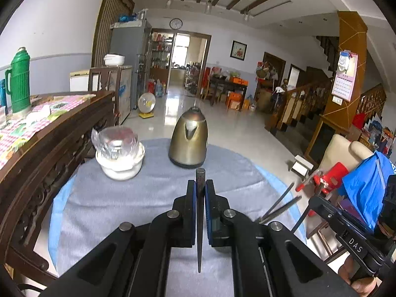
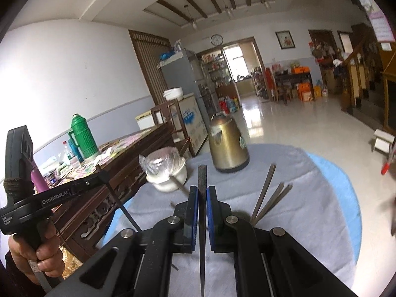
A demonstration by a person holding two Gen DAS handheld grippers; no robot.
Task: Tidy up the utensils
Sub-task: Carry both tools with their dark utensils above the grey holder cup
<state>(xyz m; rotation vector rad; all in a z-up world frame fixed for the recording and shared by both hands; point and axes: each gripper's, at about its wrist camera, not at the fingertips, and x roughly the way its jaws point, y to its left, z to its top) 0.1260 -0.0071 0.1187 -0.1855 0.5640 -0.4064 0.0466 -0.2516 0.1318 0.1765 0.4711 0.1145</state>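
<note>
Left gripper (image 1: 200, 188): jaws closed on one chopstick (image 1: 200, 212), long axis near-to-far, blunt end far. Right gripper (image 2: 202, 195): same w/ another chopstick (image 2: 202, 217).

A lived-in home's big open hall: glossy tiled floor (image 1: 222, 123), wooden staircase (image 1: 304, 99), wall clock (image 1: 176, 23), fridge (image 1: 131, 57), a green thermos (image 1: 19, 81) on a carved table, an electric kettle (image 1: 189, 141) nearby.
</note>
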